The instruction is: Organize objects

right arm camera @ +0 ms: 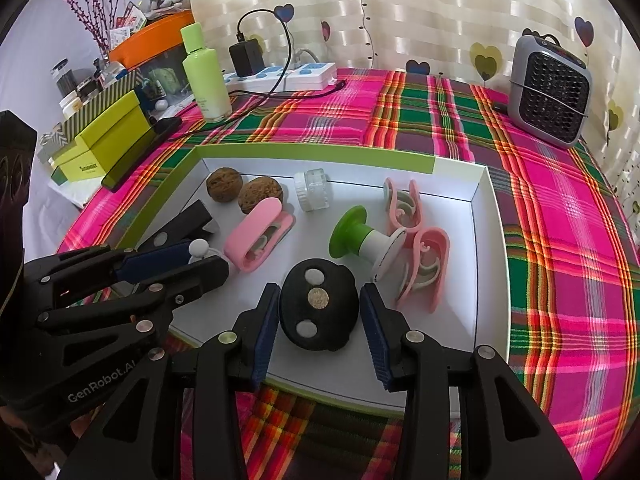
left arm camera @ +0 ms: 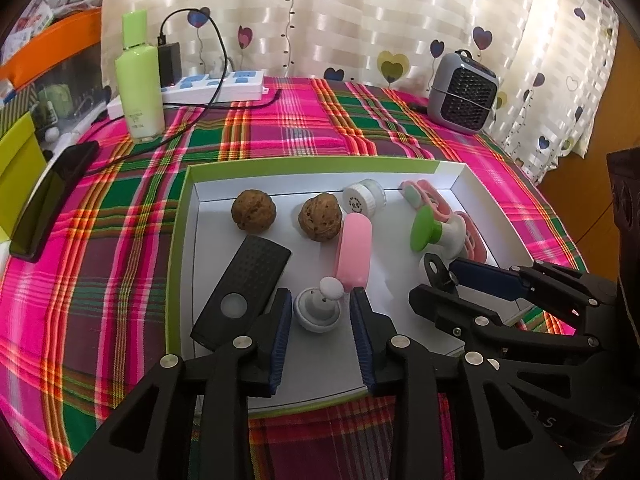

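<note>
My left claw sits low in the middle of its own view with the fingers parted and a small white knob-topped piece between them; I see a sliver of gap on each side, so the pads bracket it and do not press. My right claw is in the same pose at the bottom centre of its view, moderately open around a black oval piece with a coin-like disc in the middle, again with daylight on both sides. That oval's long axis runs up and down the frame, along my fingers, so the pads face its narrow width, which I judge to be the easier way to take it. Each piece lies straight ahead of its own claw, so neither hand needs to cross the other. Both rest on the white floor of a shallow green-rimmed box that fills the middle of both views. Further up the box lie a black flat bar at lower left, a pink oblong, two walnuts near the far wall, a small white jar and a green-and-white stopper to the right. The box stands on a bright plaid cloth over the worktop.
</note>
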Tool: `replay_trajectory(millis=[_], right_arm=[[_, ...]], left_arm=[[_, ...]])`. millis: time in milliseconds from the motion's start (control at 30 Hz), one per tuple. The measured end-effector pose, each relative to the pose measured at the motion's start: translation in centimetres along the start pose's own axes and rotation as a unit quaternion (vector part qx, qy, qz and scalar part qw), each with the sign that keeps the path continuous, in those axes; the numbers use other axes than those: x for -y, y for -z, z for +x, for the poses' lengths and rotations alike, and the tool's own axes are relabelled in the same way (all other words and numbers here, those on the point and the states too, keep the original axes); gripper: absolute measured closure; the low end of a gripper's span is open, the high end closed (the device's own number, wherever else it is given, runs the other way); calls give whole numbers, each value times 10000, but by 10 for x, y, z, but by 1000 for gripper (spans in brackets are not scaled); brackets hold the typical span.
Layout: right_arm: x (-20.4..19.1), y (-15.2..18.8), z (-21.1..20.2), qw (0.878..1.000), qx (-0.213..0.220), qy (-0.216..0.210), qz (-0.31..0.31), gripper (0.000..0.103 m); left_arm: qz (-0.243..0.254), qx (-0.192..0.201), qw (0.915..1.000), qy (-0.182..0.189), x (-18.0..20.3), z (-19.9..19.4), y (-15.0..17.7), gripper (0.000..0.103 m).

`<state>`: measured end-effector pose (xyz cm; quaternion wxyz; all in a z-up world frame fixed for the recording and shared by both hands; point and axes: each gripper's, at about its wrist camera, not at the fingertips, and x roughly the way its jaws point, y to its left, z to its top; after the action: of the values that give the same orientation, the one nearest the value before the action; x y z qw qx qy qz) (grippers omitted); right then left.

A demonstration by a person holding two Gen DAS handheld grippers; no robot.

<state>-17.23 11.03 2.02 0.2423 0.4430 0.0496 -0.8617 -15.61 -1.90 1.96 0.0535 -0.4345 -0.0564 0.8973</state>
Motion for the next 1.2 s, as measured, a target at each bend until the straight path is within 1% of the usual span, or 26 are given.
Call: replay_trajectory(millis=[133,400,467,633,867,933,1000,1067,1200], right_arm=[[0,2,-4,10000,60,21,21,56],[-1,5,-15,9998,185,8,99,55],[-2,7,-18,9997,228,52,98,55],[-6,12,-29,9991,397,149,37,55],[-8,20,-45,9980,581,224,111,54],[-8,23,-50,9976,632,231,161,53],[-7,26,-54,9972,675,239,206,49],[-7,29,-57,9969,707,261,236,49],[-11,40,-62,9965,730,324,240,49]], left_arm=[[12,51,10000,-47,1,-6,0,72],[27,168,9998,-45,3,-21,2,62],[50,221,9997,-98,5,-25,4,60],[54,299,9994,-167,7,-33,8,59],[5,387,9990,-216,8,-45,19,59],[14,458,9985,-292,8,-50,22,59],[30,504,9981,-353,9,-55,26,59],[29,528,9980,-356,10,-58,30,59],[76,572,9970,-506,13,-63,38,59]])
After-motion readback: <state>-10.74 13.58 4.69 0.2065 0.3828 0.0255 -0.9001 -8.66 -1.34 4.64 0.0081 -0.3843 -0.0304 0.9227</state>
